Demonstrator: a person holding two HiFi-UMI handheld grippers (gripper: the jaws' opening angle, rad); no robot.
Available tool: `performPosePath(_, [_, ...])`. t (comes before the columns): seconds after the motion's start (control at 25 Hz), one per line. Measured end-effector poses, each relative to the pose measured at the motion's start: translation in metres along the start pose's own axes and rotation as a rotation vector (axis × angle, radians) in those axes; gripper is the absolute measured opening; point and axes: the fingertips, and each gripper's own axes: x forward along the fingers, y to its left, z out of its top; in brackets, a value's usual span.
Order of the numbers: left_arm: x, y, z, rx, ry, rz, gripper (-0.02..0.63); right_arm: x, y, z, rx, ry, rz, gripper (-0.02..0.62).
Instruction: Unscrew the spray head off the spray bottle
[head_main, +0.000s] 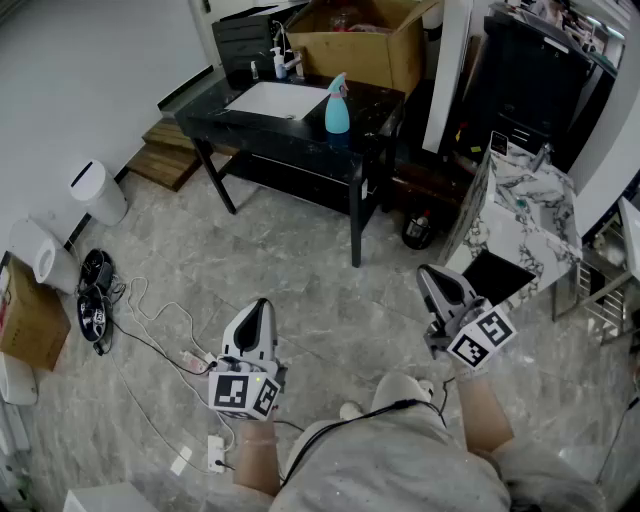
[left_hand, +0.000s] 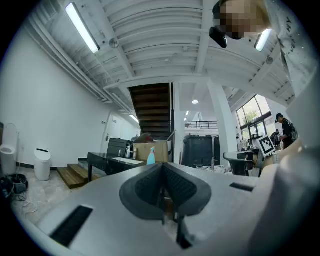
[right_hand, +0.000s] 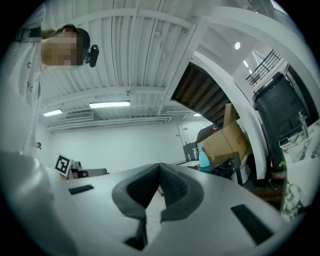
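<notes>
A light blue spray bottle (head_main: 337, 106) with a pale spray head stands upright near the front edge of a black table (head_main: 210, 112), far ahead of me. It shows small in the left gripper view, spray bottle (left_hand: 151, 156), and in the right gripper view, spray bottle (right_hand: 204, 158). My left gripper (head_main: 259, 306) hangs low over the floor, shut and empty. My right gripper (head_main: 428, 273) is also shut with nothing in it, a long way short of the table.
A white board (head_main: 275, 100) lies on the table, with small bottles (head_main: 278, 62) and a cardboard box (head_main: 360, 40) behind. A marble-topped unit (head_main: 520, 215) stands at right. Cables and a power strip (head_main: 195, 361) lie on the floor at left, near a white bin (head_main: 97, 191).
</notes>
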Motion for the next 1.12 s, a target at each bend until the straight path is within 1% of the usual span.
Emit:
performPosePath(0.24, [0.003,0.012,-0.004,-0.012,-0.009,0.000,0.006,0.005,0.001,-0.006,-0.019,0.024,-0.018,0.003])
performPosePath(0.4, [0.015,0.014,-0.006,-0.027,-0.010,-0.009,0.006,0.008,-0.006,-0.005,-0.029,0.037,-0.031,0.003])
performPosePath(0.6, [0.038,0.013,-0.014,-0.025,0.003,-0.022,0.006,0.017,-0.030,-0.013,-0.030,0.052,-0.037,0.003])
performPosePath(0.72, [0.054,0.021,-0.019,-0.015,0.018,-0.017,0.006,0.033,-0.050,-0.021,-0.015,0.054,-0.041,0.003])
performPosePath(0.84, [0.078,0.037,-0.022,-0.022,0.030,0.006,0.006,0.057,-0.073,-0.024,-0.009,0.060,-0.040,0.003])
performPosePath(0.92, [0.101,0.046,-0.022,-0.049,0.018,0.020,0.006,0.074,-0.090,-0.022,-0.009,0.067,-0.034,0.003])
performPosePath(1.0, [0.126,0.049,-0.017,-0.077,-0.004,0.009,0.006,0.091,-0.105,-0.019,-0.014,0.069,-0.016,0.003])
performPosePath(1.12, [0.165,0.048,-0.012,-0.065,-0.015,-0.016,0.006,0.119,-0.126,-0.014,-0.046,0.085,0.020,0.003])
